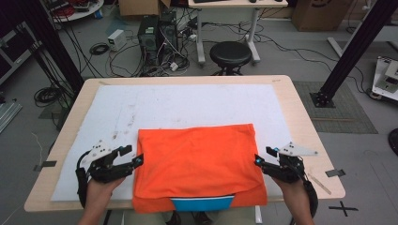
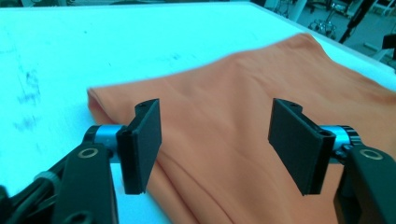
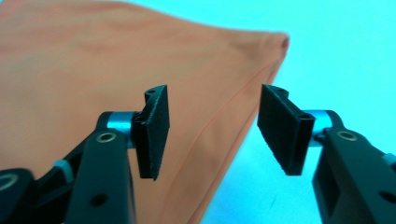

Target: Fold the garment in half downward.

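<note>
near edge: orange shirt (image 1: pixel 197 161) lies folded on the white sheet (image 1: pixel 187 101); its hem with a blue patch (image 1: pixel 202 203) overhangs the table (image 1: pixel 309 124).
left gripper (image 1: pixel 131 156): jaws spread, nothing pinched, at the shirt's left edge.
right gripper (image 1: pixel 263 156): jaws spread, empty, at the right edge.
next: we judge both should pinch all layers evenly before the next fold.
gripper views: we see stacked layers (image 2: pixel 154 172) and a seam (image 3: pixel 219 119); the high view shows the overall outline.

One folded orange garment (image 1: pixel 197 161) lies on one white sheet (image 1: pixel 187 105) covering one table (image 1: pixel 300 126). Two grippers flank it: the left gripper (image 1: pixel 133 157) and the right gripper (image 1: pixel 264 156). One black stool (image 1: pixel 230 53) stands beyond the far edge.
</note>
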Motion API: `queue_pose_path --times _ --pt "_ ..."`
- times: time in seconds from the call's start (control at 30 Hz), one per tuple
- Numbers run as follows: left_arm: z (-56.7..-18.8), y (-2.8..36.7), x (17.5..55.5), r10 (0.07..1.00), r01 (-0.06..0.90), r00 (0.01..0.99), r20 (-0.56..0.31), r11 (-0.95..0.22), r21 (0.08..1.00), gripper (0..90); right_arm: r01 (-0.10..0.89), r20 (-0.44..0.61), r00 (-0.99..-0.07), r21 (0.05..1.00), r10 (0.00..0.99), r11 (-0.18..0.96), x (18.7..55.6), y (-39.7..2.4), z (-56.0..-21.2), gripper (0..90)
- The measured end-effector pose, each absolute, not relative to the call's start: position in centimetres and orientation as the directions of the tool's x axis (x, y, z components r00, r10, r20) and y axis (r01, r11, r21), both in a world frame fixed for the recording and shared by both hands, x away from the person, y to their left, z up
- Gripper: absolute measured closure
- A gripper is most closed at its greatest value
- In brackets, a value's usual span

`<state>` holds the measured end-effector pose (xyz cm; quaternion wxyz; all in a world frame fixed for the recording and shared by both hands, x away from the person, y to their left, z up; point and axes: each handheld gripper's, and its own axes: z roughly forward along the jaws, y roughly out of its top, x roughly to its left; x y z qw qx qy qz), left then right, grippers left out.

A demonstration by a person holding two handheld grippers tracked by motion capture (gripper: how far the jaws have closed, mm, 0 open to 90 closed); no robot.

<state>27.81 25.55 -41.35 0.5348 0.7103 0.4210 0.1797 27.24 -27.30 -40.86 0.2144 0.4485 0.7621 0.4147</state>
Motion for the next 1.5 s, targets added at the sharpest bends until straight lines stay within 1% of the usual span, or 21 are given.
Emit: queue_pose_path --times 0.13,0.37,0.47,0.57,0.63,0.73,0.83,0.9,0.97,1.03,1.07,1.13,1.23,1.3,1.37,1.43,1.47,1.5 --pt "-41.5 25.8 31.1 0.801 0.43 0.56 -0.211 -0.064 0.9 30.3 0.519 0.06 -0.477 0.824 0.877 0.225 30.1 -27.5 -41.0 35.8" --pt "-42.2 25.9 35.7 0.827 0.48 0.531 -0.185 -0.113 0.87 30.3 0.557 0.077 -0.451 0.803 0.889 0.212 34.5 -27.1 -41.5 34.1" --pt "-43.0 25.9 37.4 0.838 0.53 0.507 -0.2 -0.12 0.839 30.4 0.58 0.097 -0.425 0.792 0.9 0.189 36.2 -26.9 -41.8 34.2" --pt "-43.6 25.8 38.4 0.847 0.559 0.496 -0.192 -0.142 0.817 32.8 0.616 0.111 -0.413 0.765 0.904 0.188 38.0 -26.6 -42.2 36.0" --pt "-43.8 25.7 38.8 0.852 0.569 0.491 -0.179 -0.158 0.807 37.5 0.635 0.128 -0.407 0.751 0.904 0.179 39.0 -26.3 -42.5 37.2" --pt "-44.1 25.6 39.2 0.863 0.584 0.48 -0.156 -0.182 0.791 44.4 0.645 0.118 -0.411 0.738 0.904 0.197 40.0 -25.8 -43.1 43.2" --pt "-44.4 25.3 39.2 0.871 0.595 0.475 -0.121 -0.216 0.774 52.3 0.672 0.104 -0.423 0.702 0.9 0.235 40.6 -25.3 -43.9 52.0" --pt "-44.8 25.2 39.1 0.879 0.593 0.466 -0.097 -0.229 0.772 58.5 0.678 0.105 -0.436 0.691 0.894 0.25 40.7 -25.3 -44.1 60.0" --pt "-45.1 25.2 39.0 0.885 0.592 0.456 -0.095 -0.222 0.775 66.4 0.678 0.102 -0.439 0.689 0.892 0.255 40.7 -25.2 -44.2 66.9" --pt "-45.1 25.3 38.9 0.889 0.588 0.446 -0.108 -0.2 0.784 84.0 0.674 0.097 -0.459 0.686 0.883 0.275 40.7 -25.0 -44.3 76.5" --pt "-45.0 25.3 38.9 0.894 0.588 0.433 -0.113 -0.185 0.787 85.0 0.672 0.104 -0.468 0.686 0.878 0.277 40.8 -25.0 -44.3 80.7" --pt "-44.9 25.3 38.9 0.898 0.571 0.421 -0.125 -0.155 0.806 86.1 0.67 0.102 -0.47 0.688 0.877 0.279 40.9 -25.1 -44.4 83.5" --pt "-44.4 25.3 39.4 0.903 0.556 0.399 -0.158 -0.101 0.825 86.4 0.656 0.103 -0.448 0.713 0.888 0.248 41.1 -25.7 -44.2 84.6" --pt "-43.9 25.2 39.8 0.9 0.533 0.399 -0.176 -0.071 0.843 86.5 0.634 0.095 -0.437 0.738 0.894 0.232 41.4 -26.1 -44.1 84.8" --pt "-43.5 25.2 40.5 0.895 0.531 0.394 -0.21 -0.035 0.847 86.5 0.618 0.082 -0.424 0.754 0.902 0.222 41.7 -26.4 -43.9 85.0" --pt "-43.2 25.1 41.2 0.894 0.519 0.389 -0.224 -0.012 0.854 86.5 0.61 0.077 -0.412 0.764 0.908 0.212 42.1 -26.6 -43.8 84.9" --pt "-43.2 25.2 41.4 0.891 0.509 0.384 -0.243 0.015 0.86 86.5 0.61 0.088 -0.402 0.768 0.912 0.194 42.3 -26.7 -43.8 85.0" --pt "-43.3 25.3 41.8 0.888 0.525 0.375 -0.265 0.032 0.851 86.5 0.603 0.089 -0.391 0.777 0.916 0.182 42.4 -26.8 -43.8 84.9"
